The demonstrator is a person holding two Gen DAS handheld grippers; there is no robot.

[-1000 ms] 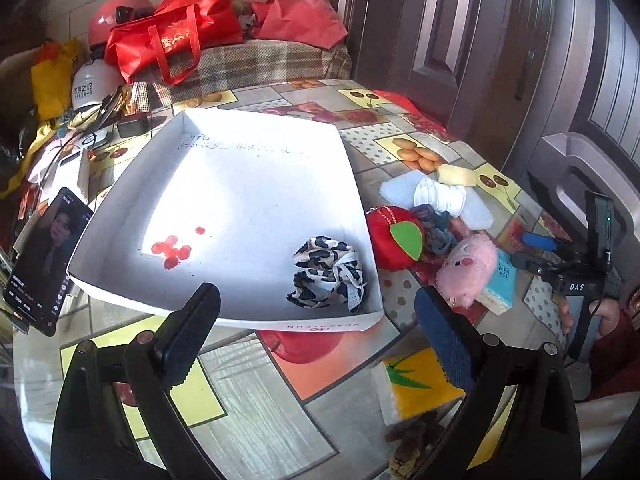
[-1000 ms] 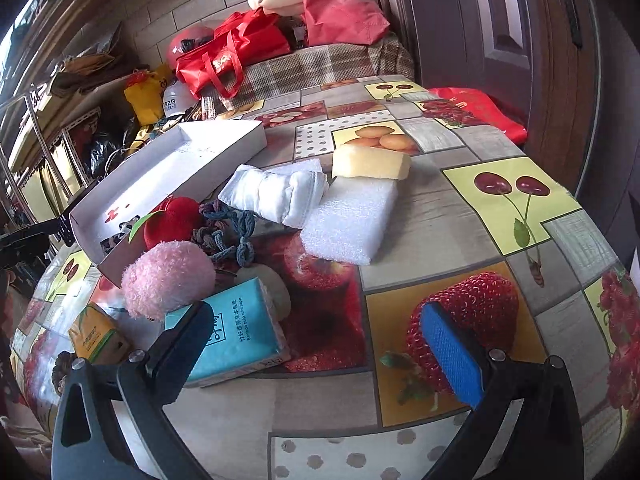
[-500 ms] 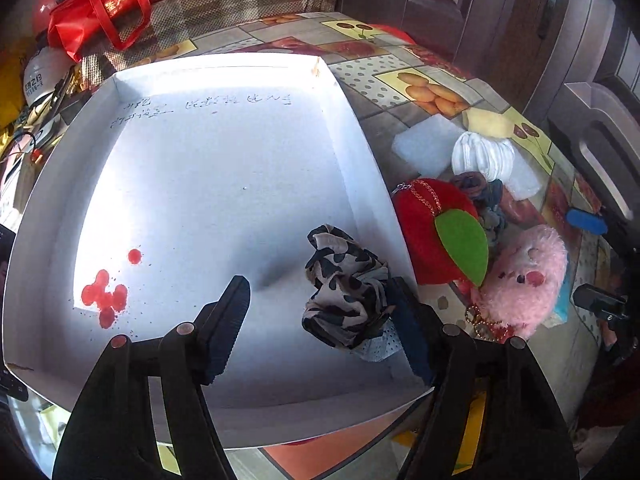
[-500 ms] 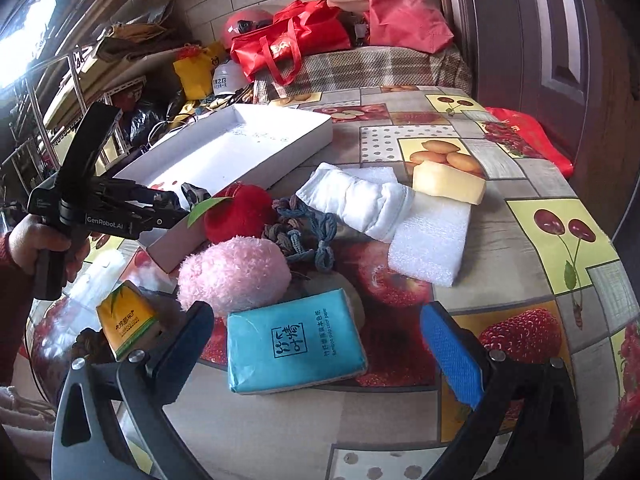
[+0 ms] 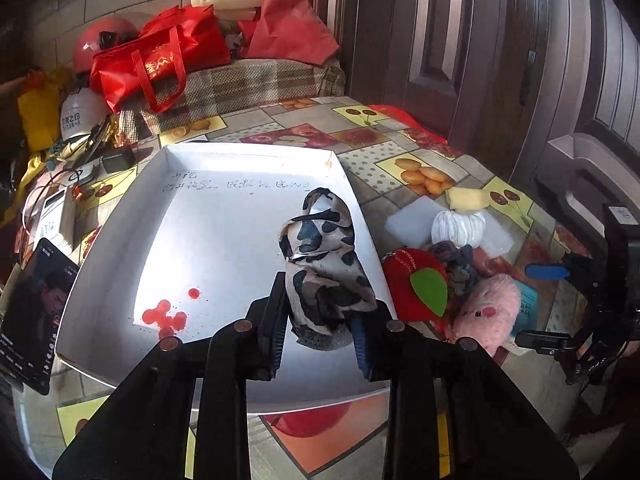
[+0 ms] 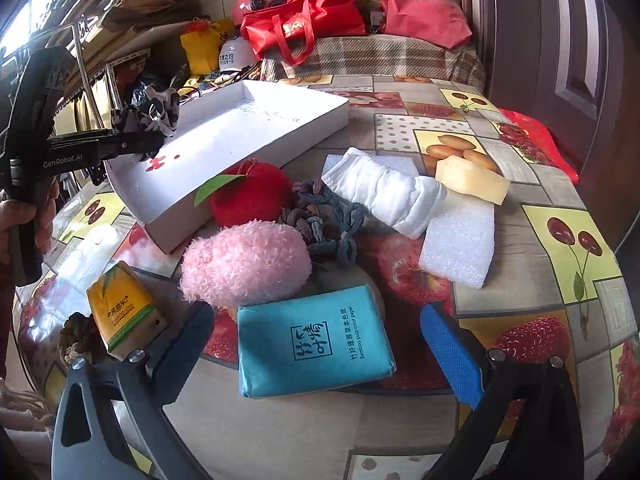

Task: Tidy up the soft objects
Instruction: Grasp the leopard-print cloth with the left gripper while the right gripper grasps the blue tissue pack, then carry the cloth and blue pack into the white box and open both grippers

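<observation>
My left gripper point(image 5: 320, 332) is shut on a leopard-print cloth point(image 5: 324, 264) and holds it lifted above the white tray point(image 5: 120, 216); it also shows in the right wrist view point(image 6: 154, 110), raised over the tray's point(image 6: 280, 136) near left corner. My right gripper point(image 6: 320, 344) is open and empty, with a teal tissue pack point(image 6: 312, 346) between its jaws. Beside the tray lie a red plush apple point(image 6: 252, 196), a pink plush pig point(image 6: 244, 264), knotted blue-grey cord point(image 6: 324, 220), a white folded cloth point(image 6: 384, 196), a white foam sheet point(image 6: 460, 240) and a yellow sponge point(image 6: 472, 180).
A yellow tissue pack point(image 6: 124, 316) and a brown knot point(image 6: 78, 338) lie at the near left table edge. A phone point(image 5: 32, 312) leans left of the tray. Red bags point(image 5: 156, 64) and a helmet point(image 5: 100, 40) sit behind the table. A door point(image 5: 480, 40) stands at the right.
My left gripper closed on the leopard-print cloth in the tray and lifted it up. My right gripper moved closer to the teal tissue pack and stays open.
</observation>
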